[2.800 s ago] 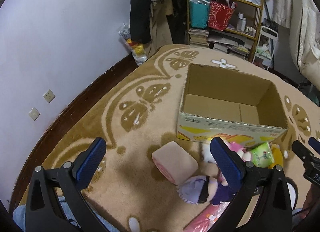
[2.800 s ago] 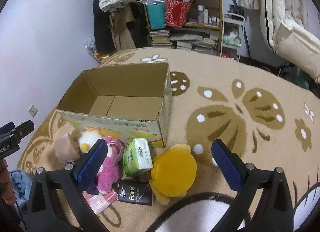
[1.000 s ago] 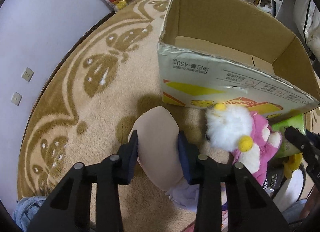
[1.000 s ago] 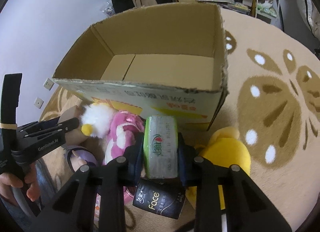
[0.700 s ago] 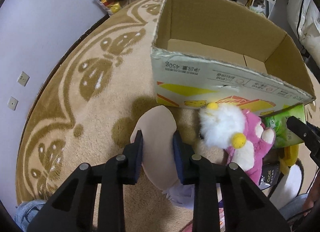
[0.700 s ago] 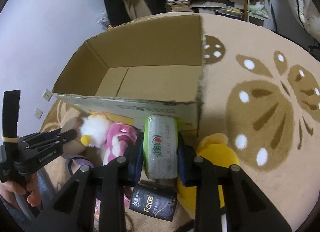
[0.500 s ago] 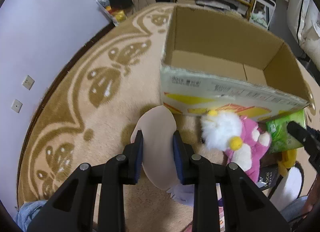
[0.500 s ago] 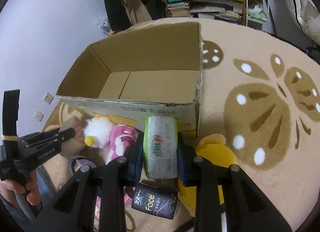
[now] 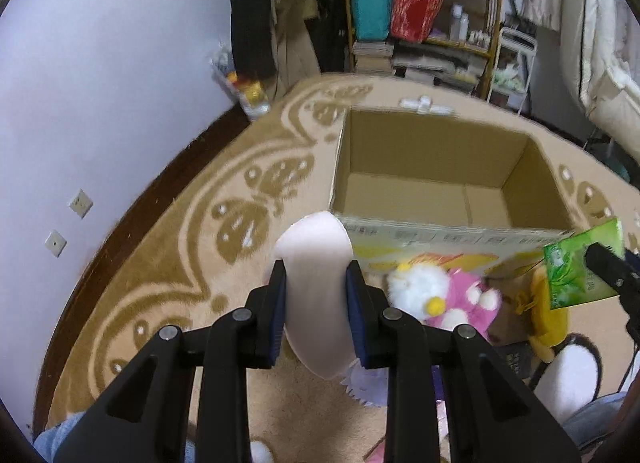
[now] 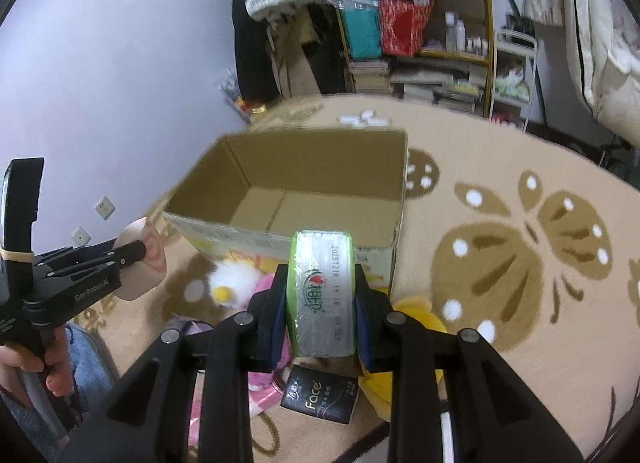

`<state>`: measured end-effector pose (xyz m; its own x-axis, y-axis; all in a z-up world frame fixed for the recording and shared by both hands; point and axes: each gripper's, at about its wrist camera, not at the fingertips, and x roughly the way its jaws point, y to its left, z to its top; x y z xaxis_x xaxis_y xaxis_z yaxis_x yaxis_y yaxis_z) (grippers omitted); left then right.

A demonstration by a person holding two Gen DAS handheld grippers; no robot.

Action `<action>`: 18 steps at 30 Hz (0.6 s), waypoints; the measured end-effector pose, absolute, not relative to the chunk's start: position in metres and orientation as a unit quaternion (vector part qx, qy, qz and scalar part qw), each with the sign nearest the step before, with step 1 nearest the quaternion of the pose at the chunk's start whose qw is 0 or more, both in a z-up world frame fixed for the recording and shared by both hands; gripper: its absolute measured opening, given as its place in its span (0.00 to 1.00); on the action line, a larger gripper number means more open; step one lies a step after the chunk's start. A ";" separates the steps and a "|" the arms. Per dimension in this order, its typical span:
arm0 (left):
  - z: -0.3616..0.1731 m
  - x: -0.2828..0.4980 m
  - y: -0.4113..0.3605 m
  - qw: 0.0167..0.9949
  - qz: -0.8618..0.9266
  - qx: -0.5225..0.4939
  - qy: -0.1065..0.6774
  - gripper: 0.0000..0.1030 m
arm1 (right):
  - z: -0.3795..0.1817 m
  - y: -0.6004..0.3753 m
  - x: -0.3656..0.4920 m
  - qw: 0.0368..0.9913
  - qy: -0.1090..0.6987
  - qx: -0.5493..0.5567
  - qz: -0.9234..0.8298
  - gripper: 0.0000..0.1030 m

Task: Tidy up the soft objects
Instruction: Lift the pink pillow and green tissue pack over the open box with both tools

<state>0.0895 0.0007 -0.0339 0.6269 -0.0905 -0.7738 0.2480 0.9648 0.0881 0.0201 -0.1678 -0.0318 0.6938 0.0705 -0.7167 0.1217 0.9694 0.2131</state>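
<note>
Holding both loads up off the floor right now: your left gripper [image 9: 316,287] is pinching the pale pink cylindrical roll cushion [image 9: 314,263], its jaws just squeezed in a bit tighter on it, and your right gripper [image 10: 320,295] is clamped on the green plastic-wrapped tissue pack [image 10: 322,291]. Both sit just in front of the near rim of the open brown cardboard box [image 9: 440,151]; the cushion's top edge overlaps that rim in the left view, though I can't tell if it touches. Inside the box you've got bare cardboard floor and four plain walls. The beige-and-brown patterned carpet [image 9: 180,263] is wide open to the left of the box, out to the dark wood baseboard [image 9: 132,219], and to the right as well. Crowded against the box's front wall on the floor: the white-and-pink fluffy plush toy [image 9: 436,295], the yellow plush toy [image 10: 420,315] and the black "Face" tissue packet [image 10: 320,399].
</note>
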 end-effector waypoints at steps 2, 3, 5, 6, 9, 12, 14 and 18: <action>-0.023 0.085 0.001 0.904 -0.102 0.084 0.407 0.25 | -0.022 -0.166 0.017 0.917 0.381 0.116 -0.016 0.29; -0.017 0.083 0.001 0.908 -0.101 0.084 0.398 0.25 | -0.017 -0.165 0.015 0.922 0.370 0.114 -0.014 0.29; -0.008 0.081 -0.001 0.914 -0.099 0.089 0.383 0.25 | -0.008 -0.164 0.011 0.929 0.352 0.111 -0.016 0.29; -0.003 0.080 -0.002 0.918 -0.100 0.090 0.373 0.25 | -0.005 -0.164 0.010 0.932 0.346 0.110 -0.014 0.29; 0.008 0.079 -0.005 0.927 -0.103 0.086 0.350 0.25 | 0.003 -0.163 0.007 0.940 0.325 0.105 -0.013 0.29; 0.015 0.080 -0.010 0.934 -0.109 0.088 0.328 0.25 | 0.008 -0.164 0.007 0.944 0.312 0.103 -0.015 0.29; 0.016 0.080 -0.014 0.938 -0.108 0.091 0.318 0.25 | 0.010 -0.164 0.009 0.947 0.304 0.104 -0.015 0.29; 0.016 0.088 -0.020 0.940 -0.112 0.093 0.307 0.26 | 0.011 -0.167 0.016 0.950 0.294 0.107 -0.017 0.29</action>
